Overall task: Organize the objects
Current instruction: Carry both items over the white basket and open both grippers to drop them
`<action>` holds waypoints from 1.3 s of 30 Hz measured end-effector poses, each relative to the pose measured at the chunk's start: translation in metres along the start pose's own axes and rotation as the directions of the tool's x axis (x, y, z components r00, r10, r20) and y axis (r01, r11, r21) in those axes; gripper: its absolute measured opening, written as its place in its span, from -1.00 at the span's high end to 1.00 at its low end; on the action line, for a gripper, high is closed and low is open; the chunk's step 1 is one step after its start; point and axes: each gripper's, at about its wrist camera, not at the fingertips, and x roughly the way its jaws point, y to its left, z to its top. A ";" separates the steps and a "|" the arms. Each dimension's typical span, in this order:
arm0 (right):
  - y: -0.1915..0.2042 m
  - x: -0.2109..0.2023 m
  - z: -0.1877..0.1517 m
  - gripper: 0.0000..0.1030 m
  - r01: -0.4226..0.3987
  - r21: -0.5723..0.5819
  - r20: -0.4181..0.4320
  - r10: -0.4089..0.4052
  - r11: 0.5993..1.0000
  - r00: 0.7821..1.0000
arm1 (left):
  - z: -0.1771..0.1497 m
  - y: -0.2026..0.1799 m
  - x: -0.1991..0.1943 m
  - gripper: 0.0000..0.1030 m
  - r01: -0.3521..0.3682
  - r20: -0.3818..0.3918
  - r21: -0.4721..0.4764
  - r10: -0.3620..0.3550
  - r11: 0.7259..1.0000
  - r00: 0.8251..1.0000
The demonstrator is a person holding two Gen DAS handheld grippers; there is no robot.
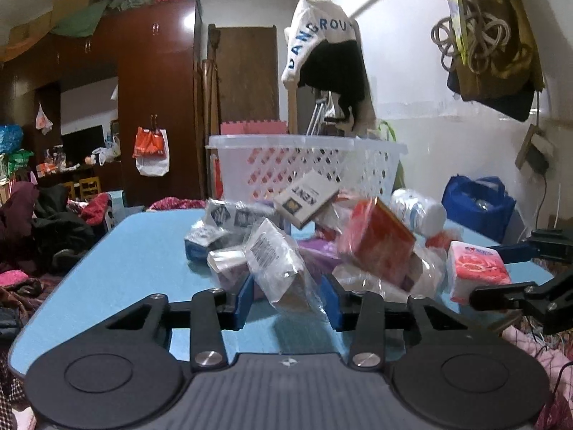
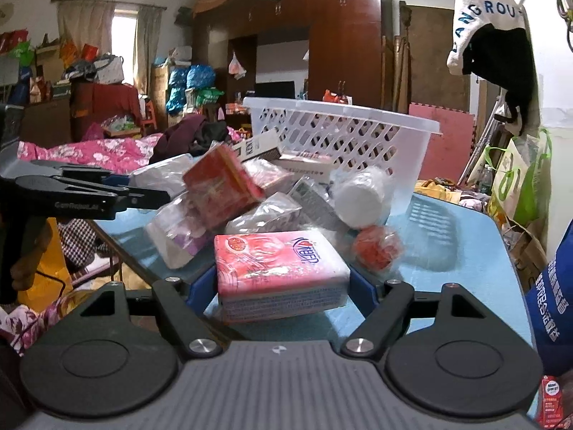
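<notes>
A pile of small packages lies on the blue table [image 1: 136,251] in front of a white plastic basket [image 1: 308,165]. My left gripper [image 1: 288,299] has its blue fingers on both sides of a clear-wrapped packet with a barcode [image 1: 279,265] and is shut on it. My right gripper [image 2: 279,288] is shut on a pink tissue pack [image 2: 275,268], also seen in the left wrist view [image 1: 476,265]. An orange-red box [image 1: 379,240], a Kent box [image 1: 304,199] and a white bottle [image 1: 419,209] lie in the pile. The basket also shows in the right wrist view [image 2: 340,132].
A blue bag [image 1: 480,204] stands right of the table. A white and black cloth [image 1: 329,61] hangs behind the basket. A wardrobe [image 1: 157,100] and a bed with pink bedding [image 2: 100,154] surround the table. A small red ball in wrap [image 2: 376,245] lies near the right gripper.
</notes>
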 end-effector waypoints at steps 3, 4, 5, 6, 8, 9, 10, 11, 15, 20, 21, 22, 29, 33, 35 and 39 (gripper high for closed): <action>-0.005 -0.005 0.010 -0.53 0.010 0.007 0.034 -0.010 1.000 0.999 | 0.012 0.006 0.000 0.12 -0.004 0.039 -0.030 0.005 1.000 0.999; -0.008 -0.005 0.014 -0.53 0.012 0.010 0.046 -0.012 1.000 0.999 | 0.016 0.008 0.000 0.12 -0.006 0.055 -0.040 0.008 0.999 0.998; -0.010 -0.005 0.019 -0.53 0.014 0.015 0.056 -0.015 1.000 0.998 | 0.022 0.010 0.001 0.12 -0.004 0.070 -0.050 0.008 0.999 0.998; -0.012 -0.004 0.024 -0.53 0.018 0.015 0.064 -0.019 1.000 0.998 | 0.027 0.013 0.002 0.12 -0.001 0.083 -0.064 0.006 0.998 0.997; -0.017 -0.003 0.036 -0.53 0.033 0.012 0.082 -0.034 0.999 0.996 | 0.039 0.015 0.006 0.12 0.004 0.097 -0.066 0.003 0.998 0.995; -0.019 -0.001 0.045 -0.53 0.040 0.009 0.094 -0.041 0.999 0.995 | 0.048 0.016 0.009 0.12 0.007 0.111 -0.068 0.000 0.998 0.994; -0.021 0.001 0.055 -0.53 0.047 0.003 0.104 -0.047 0.999 0.994 | 0.056 0.017 0.013 0.12 0.005 0.117 -0.064 0.002 0.998 0.993; -0.023 0.005 0.065 -0.53 0.054 -0.002 0.112 -0.053 0.999 0.992 | 0.065 0.018 0.018 0.12 0.010 0.122 -0.064 -0.002 0.998 0.993; -0.032 0.032 0.114 -0.53 0.111 -0.021 0.127 -0.108 0.994 0.986 | 0.111 0.022 0.044 0.12 0.053 0.128 -0.078 -0.043 0.996 0.991; -0.048 0.090 0.158 -0.53 0.177 -0.033 0.075 -0.174 0.984 0.982 | 0.154 0.019 0.102 0.12 0.079 0.040 -0.083 -0.075 0.993 0.996; -0.052 0.102 0.162 -0.53 0.183 -0.027 0.062 -0.181 0.983 0.982 | 0.159 0.019 0.116 0.12 0.075 0.021 -0.091 -0.073 0.993 0.997; -0.058 0.110 0.165 -0.53 0.183 -0.017 0.053 -0.182 0.983 0.982 | 0.162 0.020 0.129 0.12 0.060 0.003 -0.101 -0.060 0.993 0.998; -0.058 0.126 0.154 -0.91 0.222 -0.048 0.033 -0.220 0.974 0.975 | 0.152 0.022 0.159 -0.62 0.022 -0.035 -0.067 -0.025 0.998 0.999; -0.058 0.089 0.139 -1.00 0.202 -0.017 0.055 -0.201 0.979 0.978 | 0.141 0.028 0.121 -0.62 0.034 -0.014 -0.084 -0.036 0.996 0.999; -0.058 0.065 0.125 -1.00 0.175 0.001 0.069 -0.174 0.985 0.982 | 0.127 0.028 0.086 -0.62 0.071 0.024 -0.077 -0.069 0.995 0.997; -0.058 0.036 0.080 -1.00 0.166 0.063 0.049 -0.169 0.984 0.984 | 0.072 0.004 0.023 -0.68 0.129 0.075 -0.008 -0.128 0.992 0.989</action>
